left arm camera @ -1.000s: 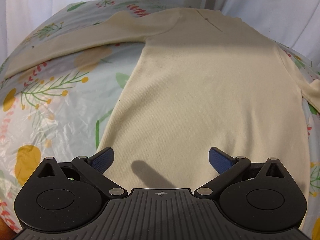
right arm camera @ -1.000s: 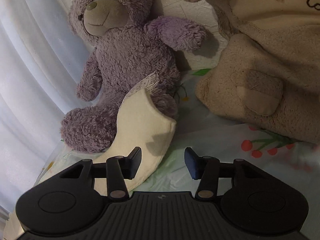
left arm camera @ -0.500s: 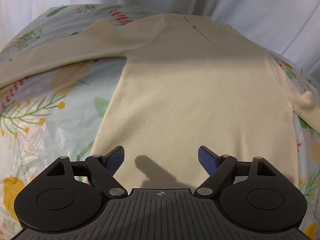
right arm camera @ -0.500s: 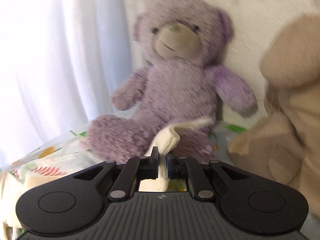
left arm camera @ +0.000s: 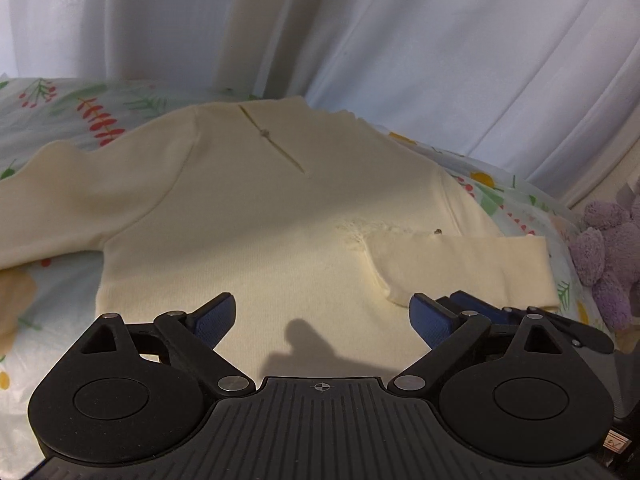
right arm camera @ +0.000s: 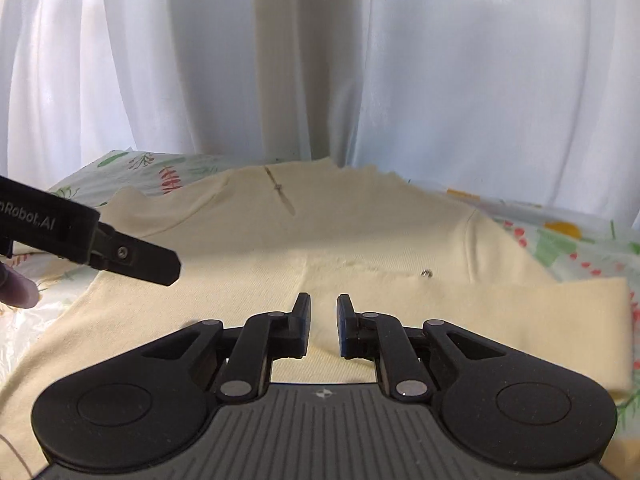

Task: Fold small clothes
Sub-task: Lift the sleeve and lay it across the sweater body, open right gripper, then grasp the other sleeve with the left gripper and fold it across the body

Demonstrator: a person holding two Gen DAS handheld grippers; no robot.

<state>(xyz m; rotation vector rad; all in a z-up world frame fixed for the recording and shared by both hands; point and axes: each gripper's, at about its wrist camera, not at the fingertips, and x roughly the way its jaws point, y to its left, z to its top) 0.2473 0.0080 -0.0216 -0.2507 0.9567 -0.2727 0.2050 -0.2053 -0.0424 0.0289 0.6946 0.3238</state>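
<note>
A small cream long-sleeved top (left arm camera: 256, 232) lies flat on the floral sheet (left arm camera: 56, 112), neck toward the curtain. Its right sleeve (left arm camera: 460, 268) lies folded across the chest; its frayed cuff (left arm camera: 360, 236) rests near the middle. It also shows in the right wrist view (right arm camera: 500, 320). The left sleeve (left arm camera: 80, 192) stretches out to the left. My left gripper (left arm camera: 322, 320) is open and empty above the top's lower body. My right gripper (right arm camera: 323, 320) hovers over the folded sleeve, jaws a small gap apart, holding nothing; its fingers (left arm camera: 476, 306) show beside the left one.
White curtains (right arm camera: 320, 60) hang behind the bed. A purple teddy bear (left arm camera: 608, 252) sits at the right edge of the sheet. In the right wrist view the left gripper's body (right arm camera: 100, 248) and a fingertip (right arm camera: 18, 292) show at the left.
My right gripper carried the right sleeve from beside the teddy bear across the chest, then let it go. My left gripper moved up the top toward the neck.
</note>
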